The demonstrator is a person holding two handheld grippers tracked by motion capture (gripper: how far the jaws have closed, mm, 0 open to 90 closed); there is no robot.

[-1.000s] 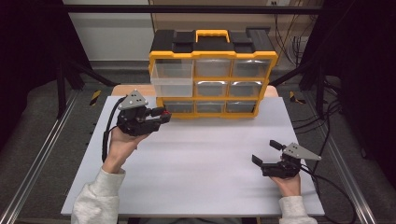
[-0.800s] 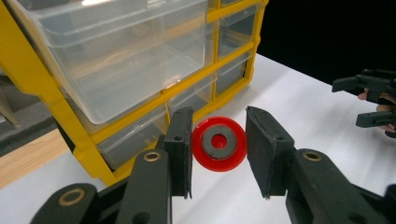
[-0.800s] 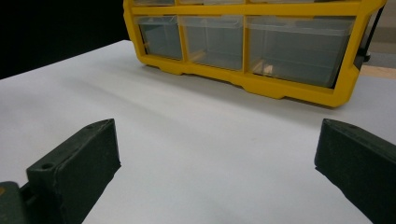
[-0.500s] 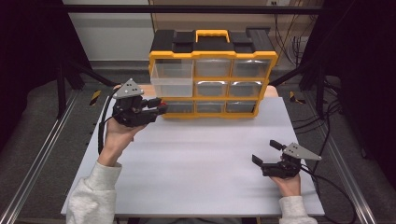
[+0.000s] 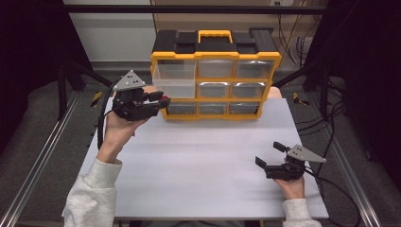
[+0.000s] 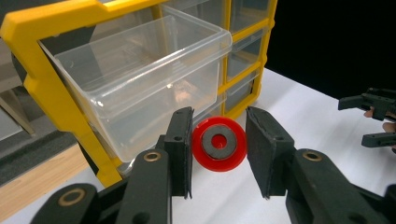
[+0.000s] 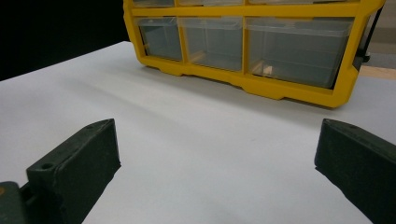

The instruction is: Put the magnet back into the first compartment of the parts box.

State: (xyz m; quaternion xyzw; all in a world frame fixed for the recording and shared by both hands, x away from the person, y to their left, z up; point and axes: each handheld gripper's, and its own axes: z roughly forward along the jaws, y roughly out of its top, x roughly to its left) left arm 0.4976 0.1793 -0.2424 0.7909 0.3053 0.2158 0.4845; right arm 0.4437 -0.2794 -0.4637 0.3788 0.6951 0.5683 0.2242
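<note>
- One red disc [image 6: 219, 144] sits pinched between my left gripper's [image 6: 218, 151] jaws, just beside the open drawer [image 6: 154, 74].
- To do it well, I judge: lift clear of the drawer's rim before releasing.
- My right gripper [image 5: 272, 154] rests spread, empty, well apart.

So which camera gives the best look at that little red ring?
The left gripper view: the red ring sits large between the left tongs, its grey centre plain. The high view shows a tiny red speck at the tongs' tips.
</note>
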